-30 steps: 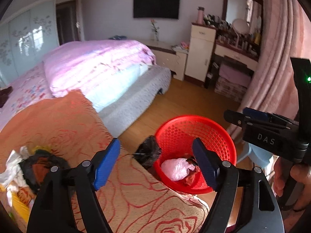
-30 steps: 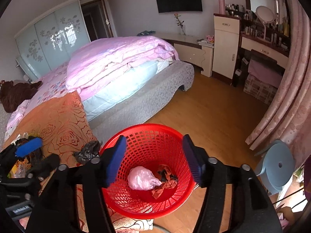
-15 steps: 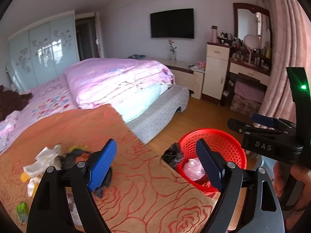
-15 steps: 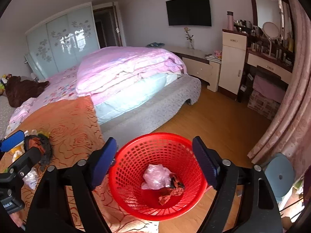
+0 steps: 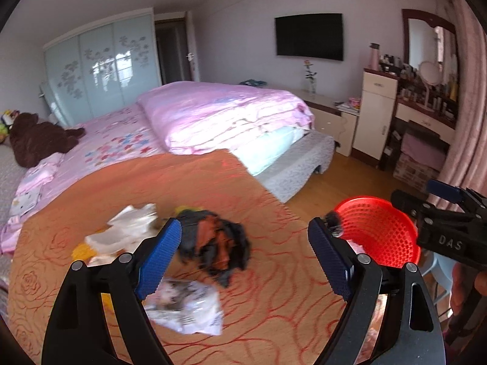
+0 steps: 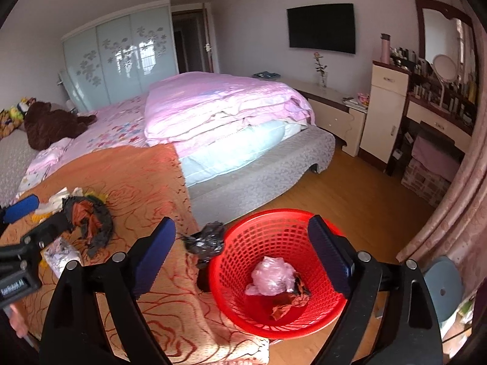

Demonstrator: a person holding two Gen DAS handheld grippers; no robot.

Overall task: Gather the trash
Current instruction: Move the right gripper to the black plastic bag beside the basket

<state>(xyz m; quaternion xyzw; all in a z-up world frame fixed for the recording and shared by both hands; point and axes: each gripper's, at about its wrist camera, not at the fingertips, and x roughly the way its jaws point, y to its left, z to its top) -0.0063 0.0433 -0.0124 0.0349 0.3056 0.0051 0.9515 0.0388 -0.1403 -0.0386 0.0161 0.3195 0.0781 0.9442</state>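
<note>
On the bed edge: black bag scrap (image 6: 205, 240) touching the red basket (image 6: 328, 316) rim, could slip to the floor.
Bedspread pile: black-orange wrapper (image 5: 214, 245), white papers (image 5: 127, 231) uncollected.
Left hand-held gripper (image 5: 243, 261): apart, empty, just opened wider.
Right hand-held gripper (image 6: 240, 254): likewise, over basket.
Risk: clamping bedspread (image 5: 274, 313) along with the trash.

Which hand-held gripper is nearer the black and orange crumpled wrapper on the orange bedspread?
Left. The left hand-held gripper hovers open right over the wrapper; the right hand-held gripper is off to the side, above the red basket.
</note>
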